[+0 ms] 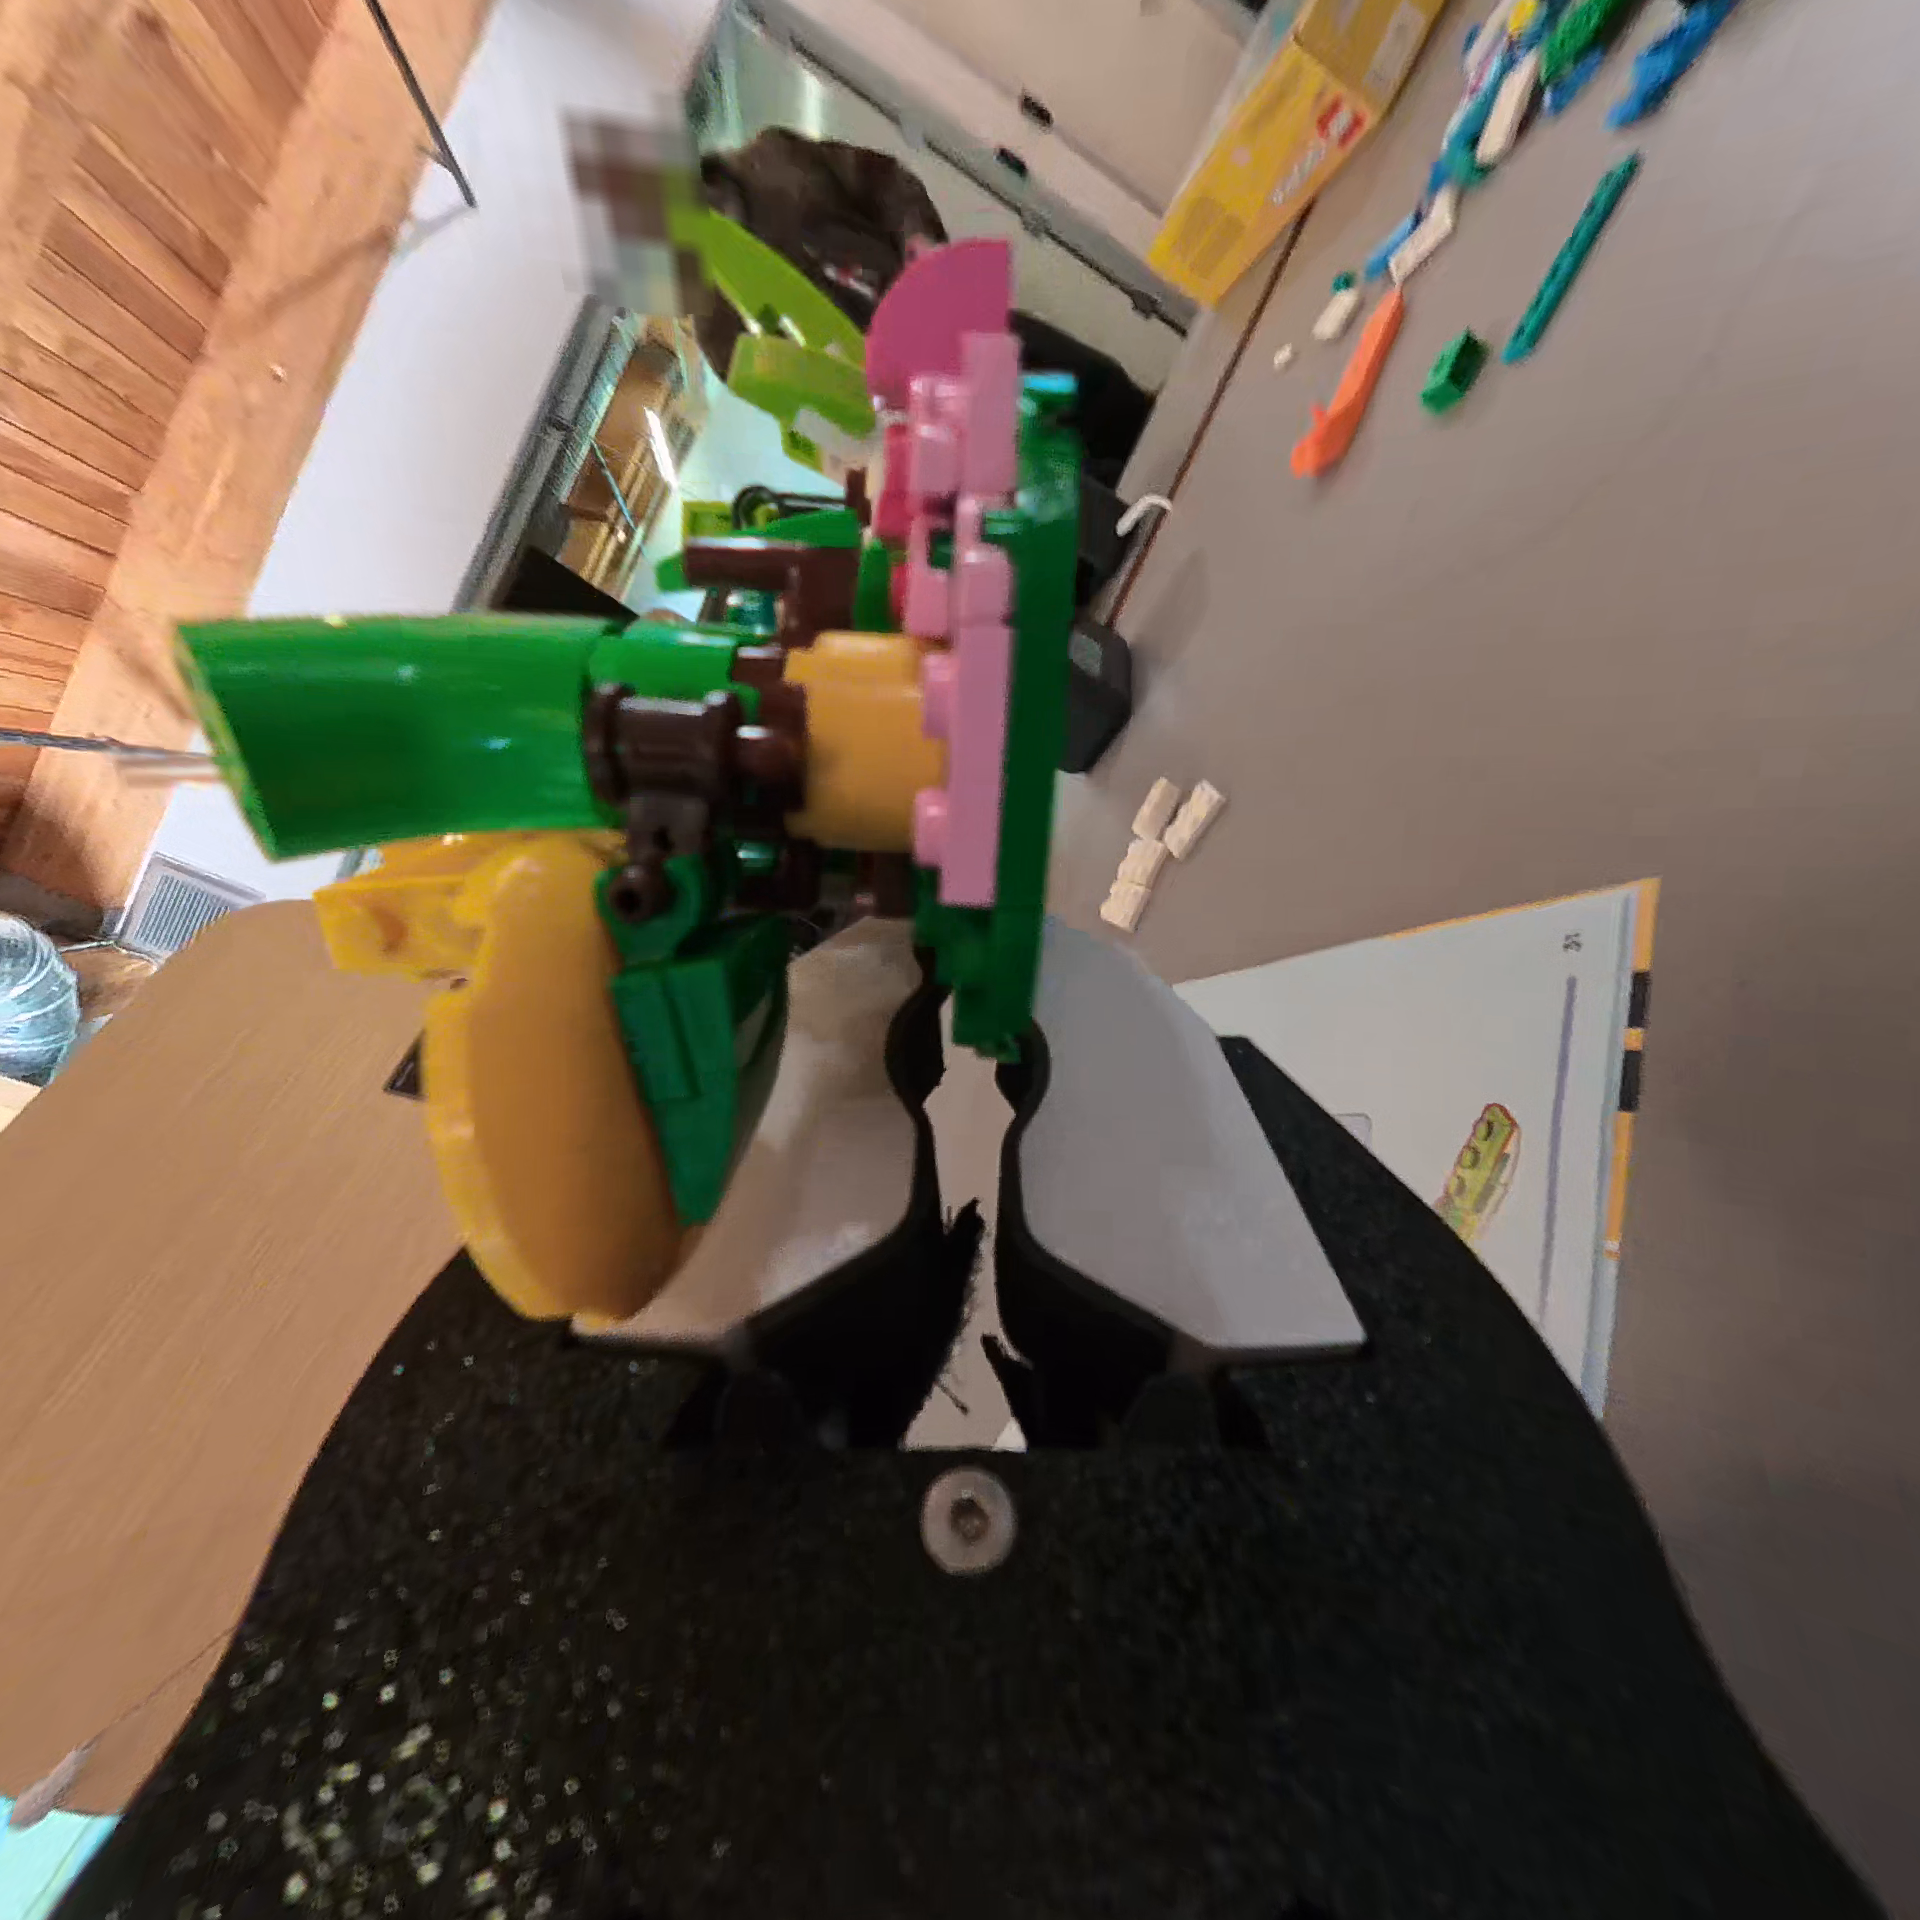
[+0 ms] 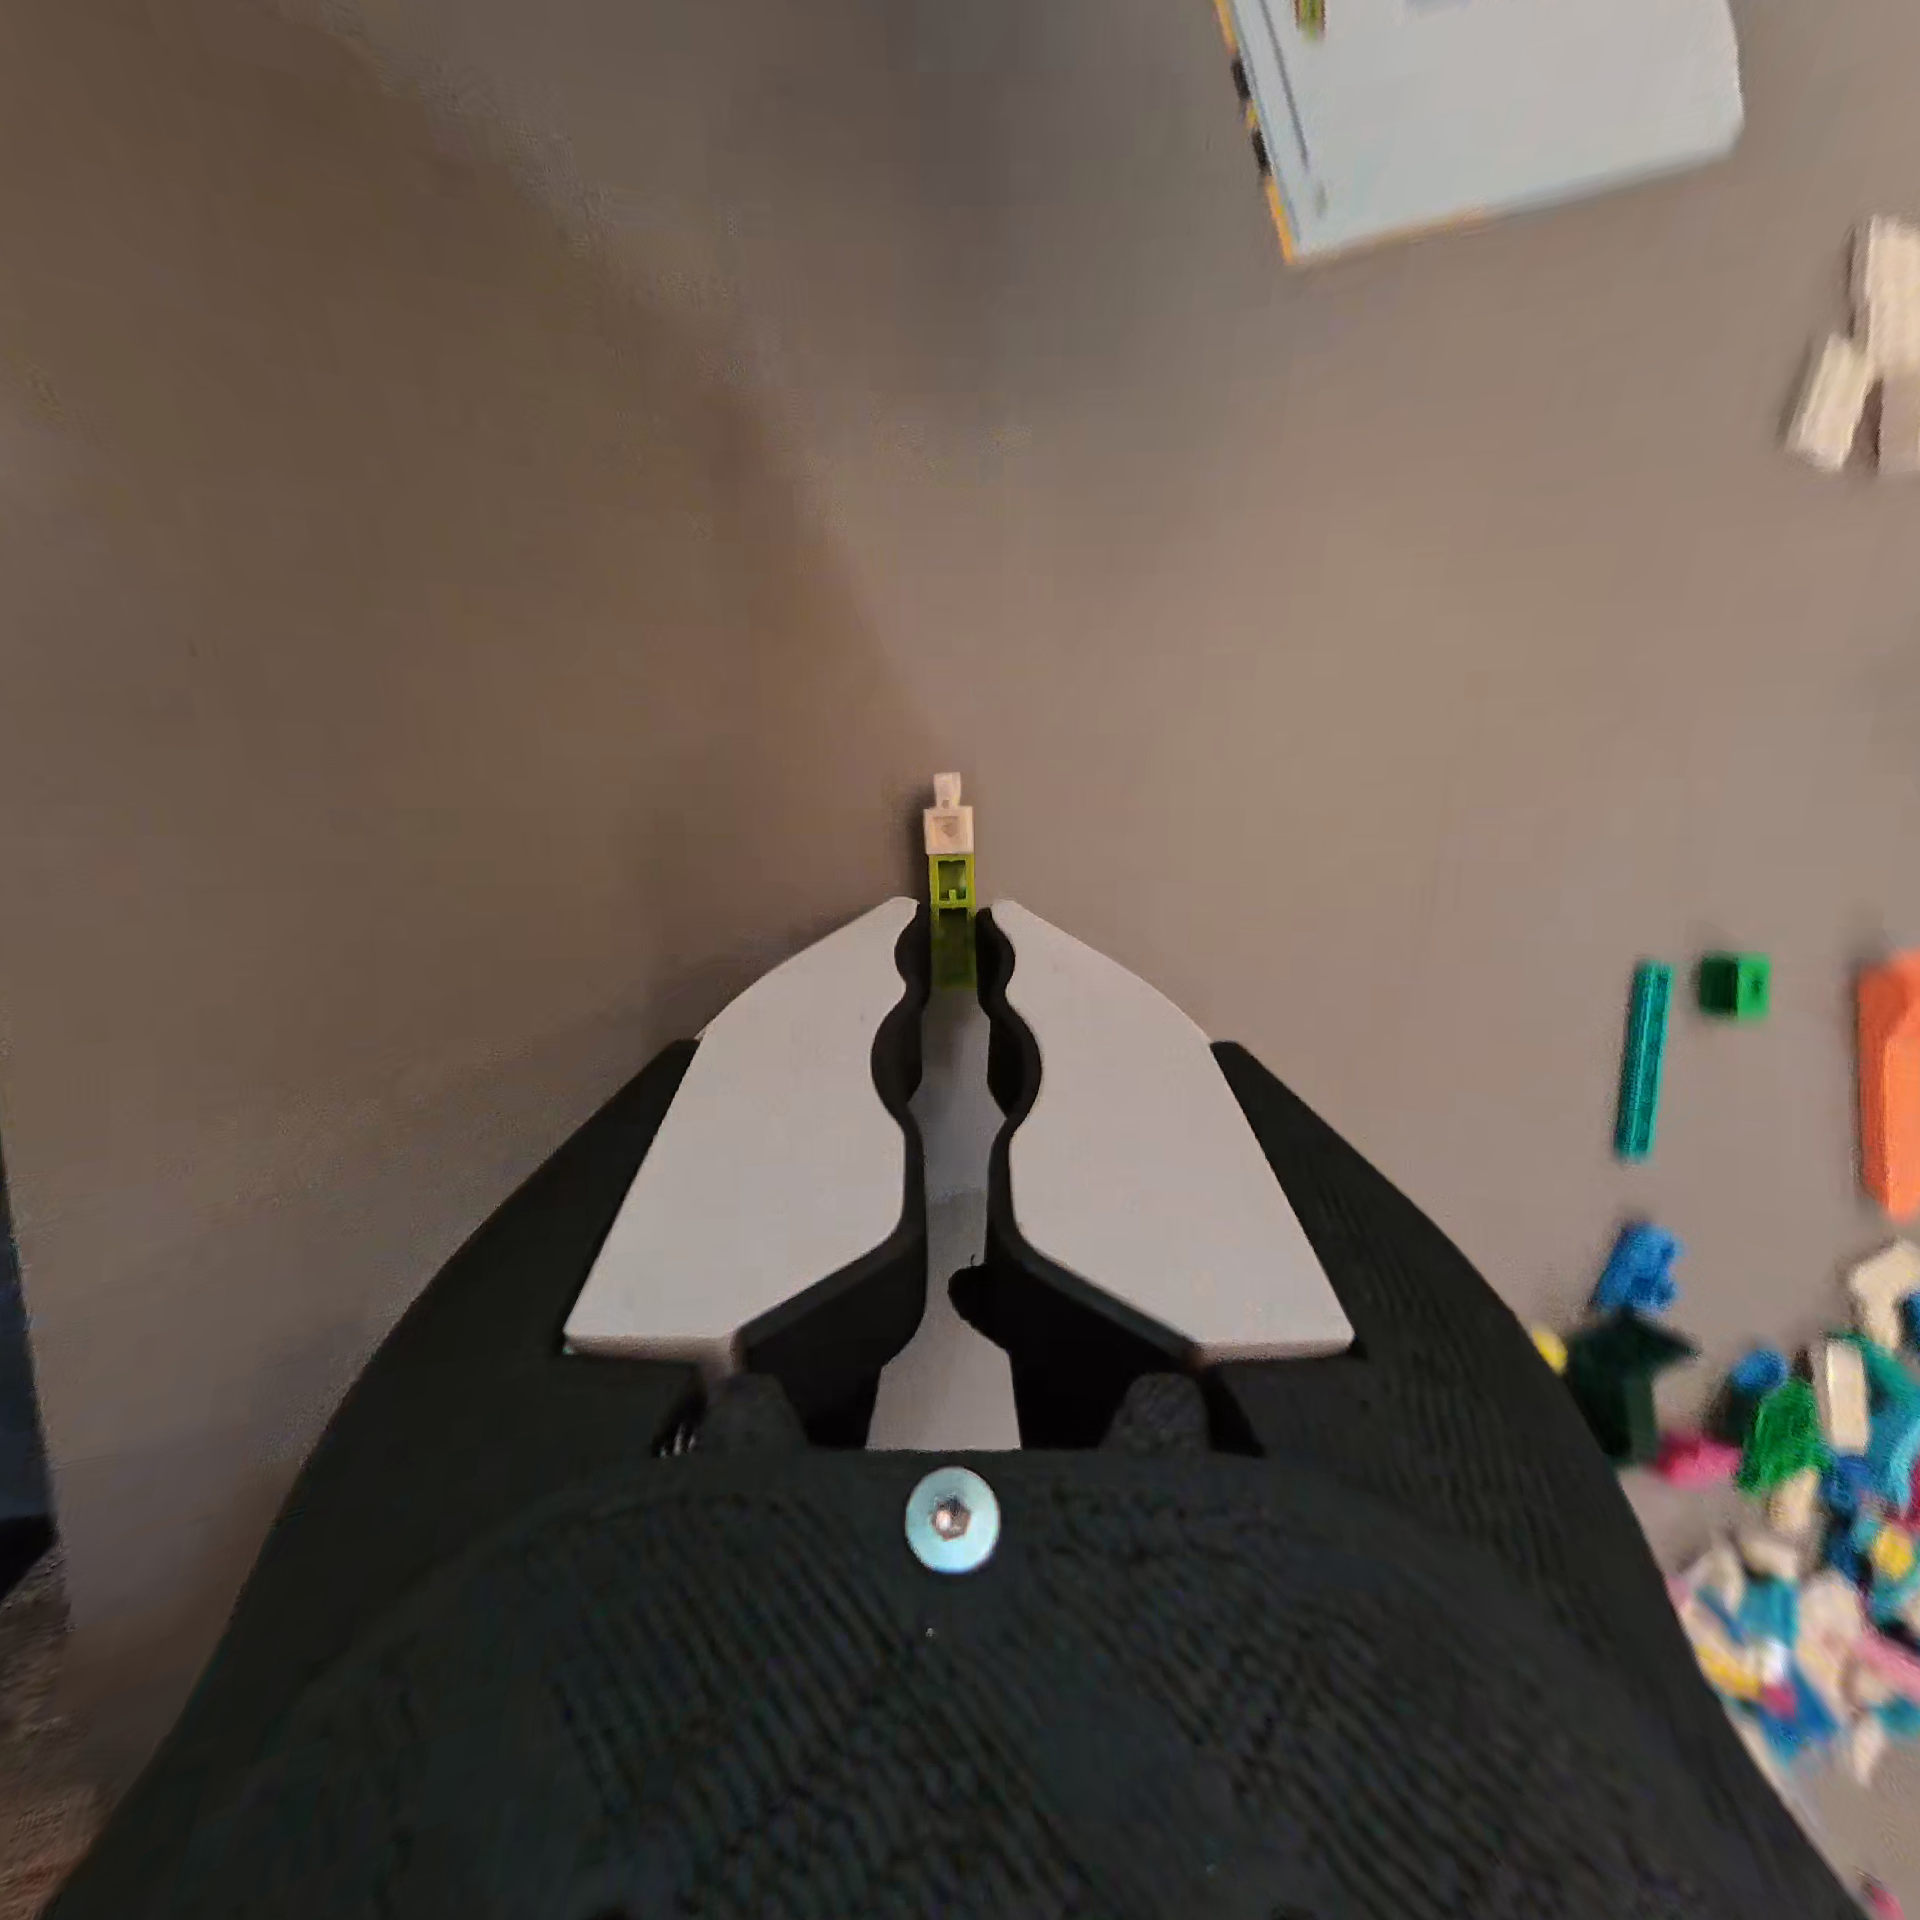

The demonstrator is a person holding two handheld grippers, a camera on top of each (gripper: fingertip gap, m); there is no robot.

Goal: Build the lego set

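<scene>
My left gripper point(image 1: 982, 1023) is shut on the green base plate of a lego model point(image 1: 790, 717), held up off the grey table point(image 1: 1507, 675). The model has a pink plate layer, yellow rounded parts, brown connectors and green leaf pieces sticking out to the left. My right gripper point(image 2: 951, 914) is shut on a small lime-green piece point(image 2: 953, 935) with a white clip part point(image 2: 949, 821) at its far end, held above the table point(image 2: 520, 520).
An instruction booklet point(image 1: 1455, 1091) lies right of the left gripper; it also shows in the right wrist view point(image 2: 1486, 114). Loose bricks lie scattered: white ones point(image 1: 1158, 847), an orange piece point(image 1: 1351, 384), a teal bar point(image 2: 1644, 1060), a green cube point(image 2: 1733, 992), a mixed pile point(image 2: 1818, 1455). A yellow box point(image 1: 1278, 156) stands at the back. The tips of one gripper are about 20 centimeters away from the tips of the other.
</scene>
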